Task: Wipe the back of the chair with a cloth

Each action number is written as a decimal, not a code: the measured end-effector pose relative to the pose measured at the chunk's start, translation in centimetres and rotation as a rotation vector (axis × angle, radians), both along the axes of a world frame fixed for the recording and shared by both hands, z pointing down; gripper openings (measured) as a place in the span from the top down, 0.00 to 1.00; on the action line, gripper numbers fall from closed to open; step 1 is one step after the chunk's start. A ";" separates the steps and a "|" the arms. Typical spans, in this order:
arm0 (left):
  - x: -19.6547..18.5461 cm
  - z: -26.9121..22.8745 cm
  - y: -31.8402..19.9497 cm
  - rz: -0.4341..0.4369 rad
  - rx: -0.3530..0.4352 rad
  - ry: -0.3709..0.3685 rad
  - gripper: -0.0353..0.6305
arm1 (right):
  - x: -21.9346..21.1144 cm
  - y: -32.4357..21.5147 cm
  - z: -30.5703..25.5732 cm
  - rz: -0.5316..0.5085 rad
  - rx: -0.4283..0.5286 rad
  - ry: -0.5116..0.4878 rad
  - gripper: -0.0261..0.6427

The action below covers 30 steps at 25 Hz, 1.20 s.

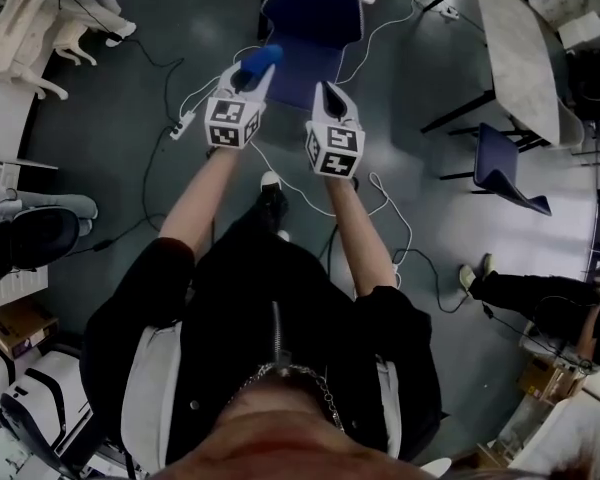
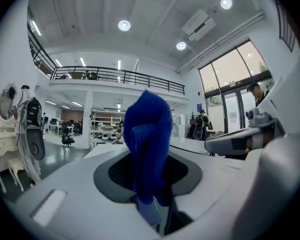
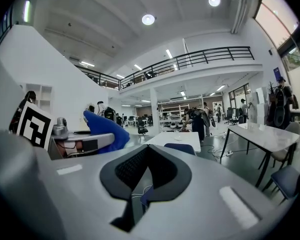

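Trailing cables (image 1: 408, 226), grey floor (image 1: 110, 158), blue chair (image 1: 315, 13)

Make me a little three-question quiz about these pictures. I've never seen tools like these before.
1. True or false: the blue cloth is clamped between the jaws of the left gripper.
2. Pick one. The right gripper holds: A, a second cloth; B, a spray bottle; C, nothing, with its jaws drawn together.
3. Fill the gap: in the head view, the dark blue thing on the floor just beyond both grippers is a ____.

Key: 1 true. 2 C. 3 chair.
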<state>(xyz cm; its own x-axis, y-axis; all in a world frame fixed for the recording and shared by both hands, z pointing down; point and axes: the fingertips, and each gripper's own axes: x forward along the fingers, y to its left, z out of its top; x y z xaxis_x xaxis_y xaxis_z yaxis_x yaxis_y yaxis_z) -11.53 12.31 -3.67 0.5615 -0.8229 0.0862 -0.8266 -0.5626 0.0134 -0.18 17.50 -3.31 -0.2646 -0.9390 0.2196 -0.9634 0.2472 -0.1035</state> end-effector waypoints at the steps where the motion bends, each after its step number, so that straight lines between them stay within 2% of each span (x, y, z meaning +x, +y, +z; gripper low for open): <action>1: 0.4 0.0 -1.2 0.000 -0.001 0.002 0.76 | 0.3 -1.1 -0.1 -0.002 -0.001 0.001 0.96; 8: 2.7 -1.2 -9.5 0.038 0.020 0.010 0.76 | 1.6 -9.7 -1.5 0.019 0.023 0.031 0.96; 15: 2.8 -1.2 -17.2 0.052 0.008 0.013 0.76 | 1.9 -16.9 -1.8 0.037 0.015 0.048 0.96; 22: 3.1 0.1 -22.1 0.050 -0.012 0.035 0.76 | 3.5 -20.5 -1.0 0.070 0.004 0.065 0.96; 30: 6.2 1.0 -26.0 0.033 0.006 0.020 0.76 | 7.2 -24.3 -0.5 0.088 0.015 0.051 0.96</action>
<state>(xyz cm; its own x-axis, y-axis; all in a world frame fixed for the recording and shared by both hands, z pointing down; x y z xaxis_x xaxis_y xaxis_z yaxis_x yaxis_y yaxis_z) -5.36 -13.73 -2.64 0.5897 -0.8045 0.0703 -0.8074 -0.5895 0.0264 6.98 -6.76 -3.82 -0.1699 -0.9615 0.2162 -0.9854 0.1627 -0.0510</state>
